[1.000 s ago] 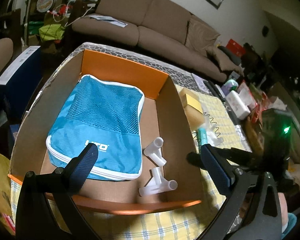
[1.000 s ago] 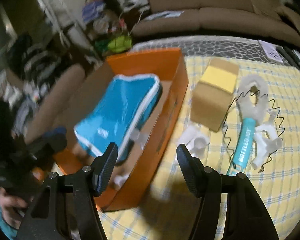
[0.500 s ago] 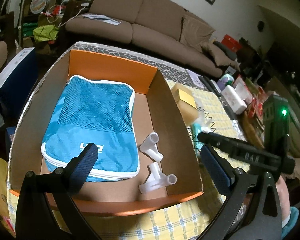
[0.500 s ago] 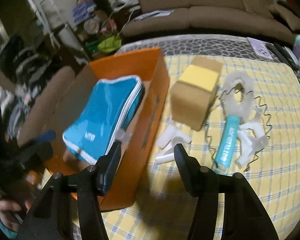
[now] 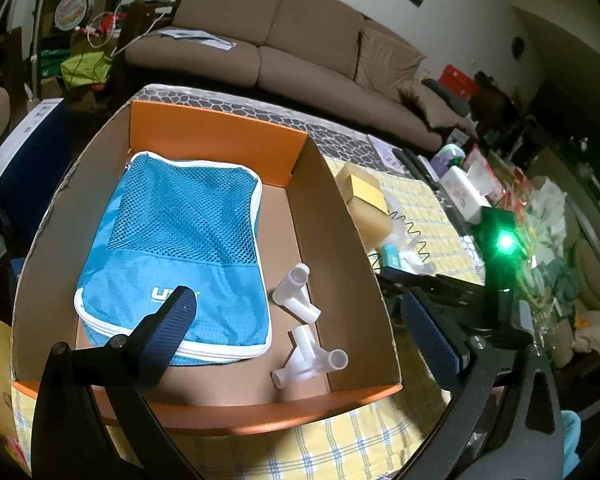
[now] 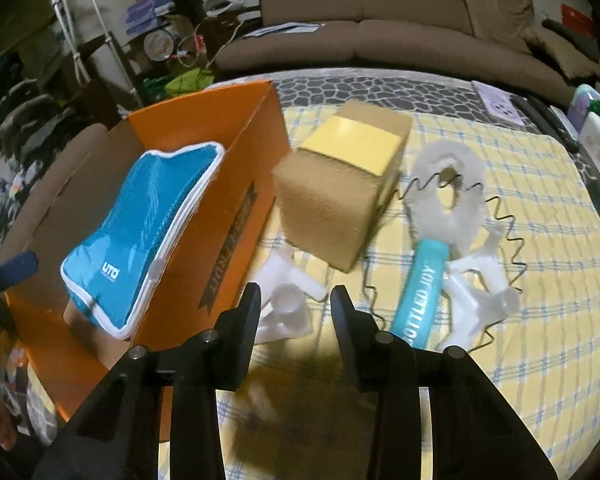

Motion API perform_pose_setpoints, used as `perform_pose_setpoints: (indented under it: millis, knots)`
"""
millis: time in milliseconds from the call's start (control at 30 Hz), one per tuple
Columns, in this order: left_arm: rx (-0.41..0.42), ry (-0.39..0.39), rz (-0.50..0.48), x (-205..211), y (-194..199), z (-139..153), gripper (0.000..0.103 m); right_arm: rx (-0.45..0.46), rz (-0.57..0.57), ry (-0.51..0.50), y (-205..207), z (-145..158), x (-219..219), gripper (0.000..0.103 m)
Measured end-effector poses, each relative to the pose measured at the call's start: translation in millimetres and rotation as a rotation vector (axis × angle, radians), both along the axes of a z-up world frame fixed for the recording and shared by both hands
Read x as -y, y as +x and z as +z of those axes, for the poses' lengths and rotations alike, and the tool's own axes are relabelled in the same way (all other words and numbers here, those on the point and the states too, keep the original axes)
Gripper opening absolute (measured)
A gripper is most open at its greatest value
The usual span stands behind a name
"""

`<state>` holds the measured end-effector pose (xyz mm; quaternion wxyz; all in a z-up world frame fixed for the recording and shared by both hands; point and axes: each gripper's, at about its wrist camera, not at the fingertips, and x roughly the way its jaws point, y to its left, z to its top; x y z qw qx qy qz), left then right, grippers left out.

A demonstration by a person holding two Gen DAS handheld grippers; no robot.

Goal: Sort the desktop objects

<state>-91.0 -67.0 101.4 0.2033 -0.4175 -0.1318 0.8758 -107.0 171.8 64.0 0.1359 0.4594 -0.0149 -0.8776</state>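
A: Tabletop (image 6: 540, 240) has yellow check cloth, sofa behind. Your right hand-held gripper (image 6: 295, 300)?

B: Jaws closing, white pipe fitting (image 6: 286, 300) just ahead between the fingertips, not pinched. Orange box (image 6: 236, 216) to its left.

A: Left hand-held gripper (image 5: 300, 320)?

B: Jaws wide apart, empty, above the box; blue pouch (image 5: 180, 248) and two fittings inside.
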Motion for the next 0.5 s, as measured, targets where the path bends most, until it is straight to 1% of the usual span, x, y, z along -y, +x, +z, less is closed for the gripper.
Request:
perform_pose_setpoints:
  millis: [33,100,133,267,333,400,467,500]
  knots:
    - [0.0,0.0,-0.003,-1,0,0,0.103,0.008,0.003,0.01,-1,-3,3,0.038]
    - [-0.004,-0.001,-0.013,-3,1,1,0.103,0.021,0.01,0.009,-4,-8,4,0.031]
    - [-0.006,-0.001,-0.017,-4,1,1,0.103,0.028,0.013,0.008,-4,-11,5,0.022]
    - [-0.015,-0.012,-0.036,-9,3,3,0.103,0.012,-0.007,-0.02,-3,-7,0,0.02]
    - [-0.017,-0.009,-0.045,-11,4,3,0.103,-0.004,-0.027,-0.043,-2,1,-6,0.019]
    - [-0.023,-0.005,-0.06,-14,5,3,0.103,-0.03,-0.041,-0.09,2,12,-15,0.019]
    - [-0.027,0.02,-0.081,-17,6,5,0.103,-0.048,-0.052,-0.128,5,23,-22,0.019]
    - [-0.025,0.055,-0.098,-17,6,6,0.103,-0.059,-0.059,-0.163,7,30,-28,0.019]
